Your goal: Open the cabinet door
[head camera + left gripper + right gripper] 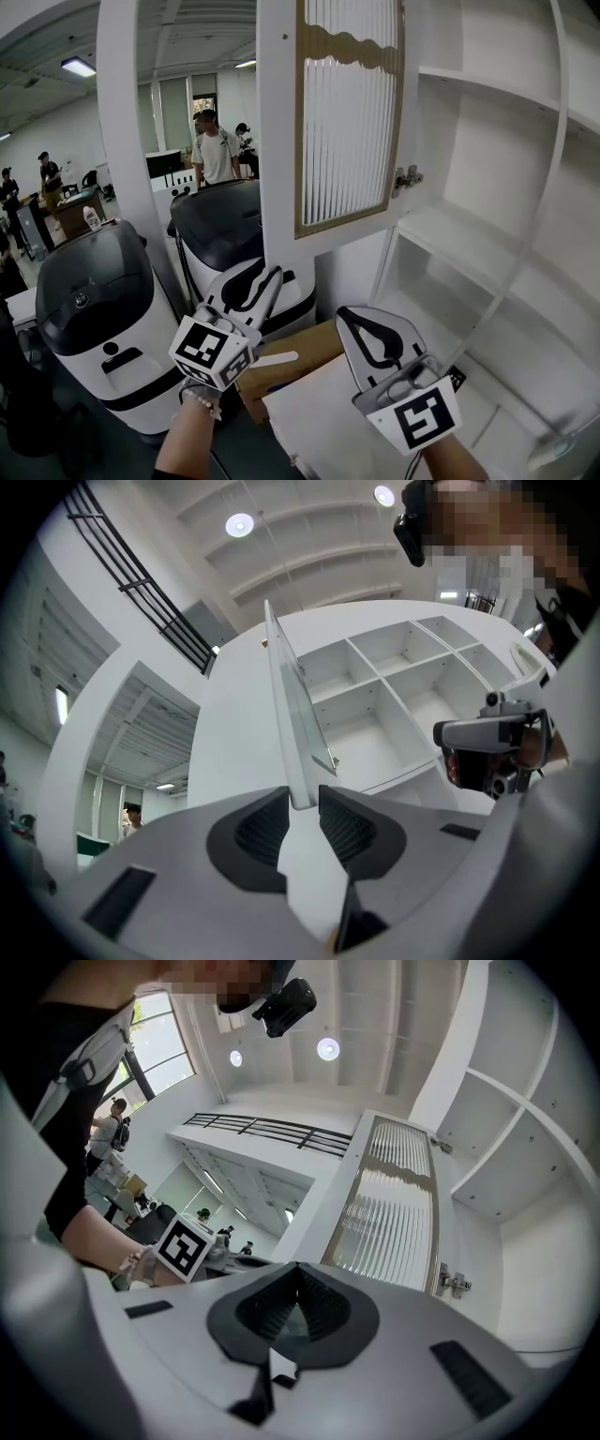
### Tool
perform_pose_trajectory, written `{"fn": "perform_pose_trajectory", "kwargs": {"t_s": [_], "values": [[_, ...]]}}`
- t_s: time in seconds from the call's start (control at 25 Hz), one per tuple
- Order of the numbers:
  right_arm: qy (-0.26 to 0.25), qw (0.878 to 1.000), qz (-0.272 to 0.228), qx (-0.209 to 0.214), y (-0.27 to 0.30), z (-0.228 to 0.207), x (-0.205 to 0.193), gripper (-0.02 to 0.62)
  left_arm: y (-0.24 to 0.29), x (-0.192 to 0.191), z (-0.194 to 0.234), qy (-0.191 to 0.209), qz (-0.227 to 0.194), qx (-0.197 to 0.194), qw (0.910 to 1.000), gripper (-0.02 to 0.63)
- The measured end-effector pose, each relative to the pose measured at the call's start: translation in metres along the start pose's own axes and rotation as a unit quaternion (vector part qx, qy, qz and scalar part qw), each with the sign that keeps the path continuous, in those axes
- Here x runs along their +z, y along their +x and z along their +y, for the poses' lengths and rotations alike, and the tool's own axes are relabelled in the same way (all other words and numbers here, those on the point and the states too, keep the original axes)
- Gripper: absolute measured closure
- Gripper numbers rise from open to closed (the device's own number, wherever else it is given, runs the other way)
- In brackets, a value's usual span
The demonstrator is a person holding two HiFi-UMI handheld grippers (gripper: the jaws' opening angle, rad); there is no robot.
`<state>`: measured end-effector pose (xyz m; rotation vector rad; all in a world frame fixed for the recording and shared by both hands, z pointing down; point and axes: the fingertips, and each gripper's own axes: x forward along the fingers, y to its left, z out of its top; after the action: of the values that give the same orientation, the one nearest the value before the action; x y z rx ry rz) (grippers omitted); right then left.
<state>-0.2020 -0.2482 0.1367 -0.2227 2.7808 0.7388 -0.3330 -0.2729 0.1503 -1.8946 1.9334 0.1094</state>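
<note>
Door (347, 122): stands wide open off cabinet (487, 234) front, hung on hinge (408, 176) at cabinet's left edge. White frame, ribbed pane. Judged stiff and light, pane fragile, so grip frame's lower edge, far from hinge.
Left gripper (261, 279): fingers narrow, clamped on that edge.
Right gripper (352, 323): fingers closed, empty, just below door.
Room: big hall, ceiling lights, black-topped machines (94, 300), carton (291, 361), people behind.

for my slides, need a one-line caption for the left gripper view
Left gripper clamped on the edge of the open white ribbed-glass cabinet door, white shelves beyond
</note>
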Motion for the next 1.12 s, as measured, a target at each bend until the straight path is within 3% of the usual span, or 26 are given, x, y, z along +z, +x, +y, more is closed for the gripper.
{"fn": "perform_pose_trajectory", "kwargs": {"t_s": [0.2, 0.48, 0.88, 1.12], "values": [[0.007, 1.000, 0.006, -0.006, -0.006, -0.001, -0.005, 0.593, -0.014, -0.009, -0.003, 0.007, 0.017, 0.013, 0.9997, 0.518], [0.011, 0.999, 0.018, -0.029, -0.027, -0.002, -0.017, 0.594, -0.024, -0.020, -0.038, 0.004, 0.032, -0.005, 0.9995, 0.604], [0.021, 0.993, 0.061, -0.102, -0.089, -0.009, -0.039, 0.592, -0.019, -0.024, -0.138, 0.009, 0.026, -0.105, 0.9941, 0.604], [0.013, 0.982, 0.116, -0.149, -0.140, -0.017, -0.057, 0.594, -0.015, -0.032, -0.206, -0.020, 0.038, -0.179, 0.9829, 0.604]]}}
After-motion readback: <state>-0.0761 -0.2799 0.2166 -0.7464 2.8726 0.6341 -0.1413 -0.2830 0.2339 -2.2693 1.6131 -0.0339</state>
